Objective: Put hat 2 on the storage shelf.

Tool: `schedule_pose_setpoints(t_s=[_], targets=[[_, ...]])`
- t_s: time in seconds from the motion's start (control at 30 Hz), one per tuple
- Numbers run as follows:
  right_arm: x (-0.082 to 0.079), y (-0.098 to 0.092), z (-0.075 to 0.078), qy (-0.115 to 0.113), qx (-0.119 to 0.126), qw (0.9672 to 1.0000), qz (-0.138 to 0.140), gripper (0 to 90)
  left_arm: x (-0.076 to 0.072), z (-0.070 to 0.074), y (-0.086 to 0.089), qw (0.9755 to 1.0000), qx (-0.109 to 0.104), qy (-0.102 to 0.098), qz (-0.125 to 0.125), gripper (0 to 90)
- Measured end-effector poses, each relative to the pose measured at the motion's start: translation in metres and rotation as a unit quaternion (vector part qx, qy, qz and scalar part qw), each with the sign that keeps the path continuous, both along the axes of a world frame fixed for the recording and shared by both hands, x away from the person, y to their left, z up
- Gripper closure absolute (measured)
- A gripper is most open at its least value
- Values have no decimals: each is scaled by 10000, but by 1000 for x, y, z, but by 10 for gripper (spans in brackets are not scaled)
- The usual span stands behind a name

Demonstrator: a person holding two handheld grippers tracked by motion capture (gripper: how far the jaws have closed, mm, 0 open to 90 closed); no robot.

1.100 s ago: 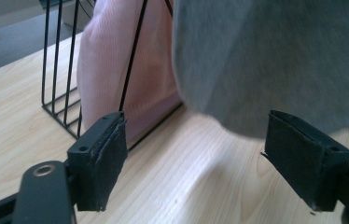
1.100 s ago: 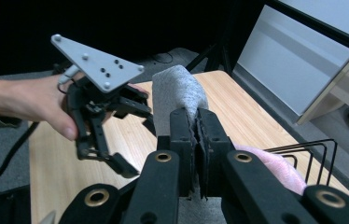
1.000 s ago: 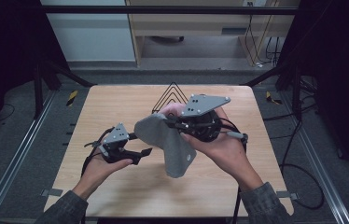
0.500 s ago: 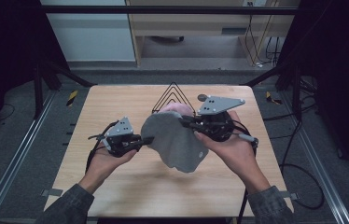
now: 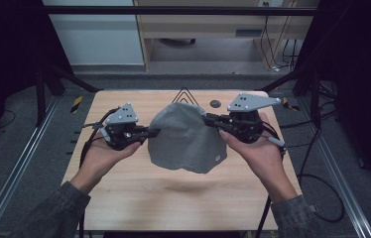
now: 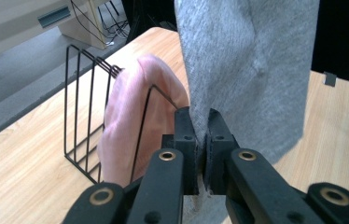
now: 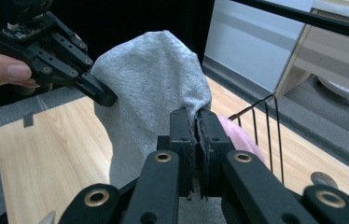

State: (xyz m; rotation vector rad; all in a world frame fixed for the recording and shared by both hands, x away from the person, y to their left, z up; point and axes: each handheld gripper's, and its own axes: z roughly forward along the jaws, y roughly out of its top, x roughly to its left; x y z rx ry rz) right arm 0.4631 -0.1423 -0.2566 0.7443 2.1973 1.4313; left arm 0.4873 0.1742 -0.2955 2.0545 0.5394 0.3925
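While both grippers, left (image 5: 150,133) and right (image 5: 209,120), pinch the grey cloth (image 5: 186,139), it hides most of the rack (image 5: 185,95) at 12 o'clock.

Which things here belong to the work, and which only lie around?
In use: grey cloth, held up by the left hand-held gripper and right hand-held gripper; probably the wire rack holding a pink cloth.
Lying about: small round disc, yellow tool beside the table.
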Motion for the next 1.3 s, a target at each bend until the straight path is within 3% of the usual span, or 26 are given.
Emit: schedule_pose_setpoints(t_s=[0.23,0.33,0.4,0.63,0.87,1.0,1.3], targets=[[4,-2,11,-23,76,10000,-47,865,7,16,-5,10000,-11,-39,-15,864],[4,-6,18,-7,302,9995,-29,865,7,26,-5,9999,-45,-95,-31,864],[3,-7,24,-77,303,9995,-60,865,7,35,-5,9998,-122,-149,-30,864],[7,-13,44,-213,356,9988,-249,865,13,64,-9,9996,27,-277,-19,864],[23,-13,48,-227,365,9984,-355,865,24,72,-12,9994,-6,-330,33,865],[30,-14,49,-291,416,9981,-351,865,31,75,-17,9990,95,-439,21,863],[46,-24,63,-378,595,9963,-481,865,49,100,-25,9981,-125,-607,-2,866]])
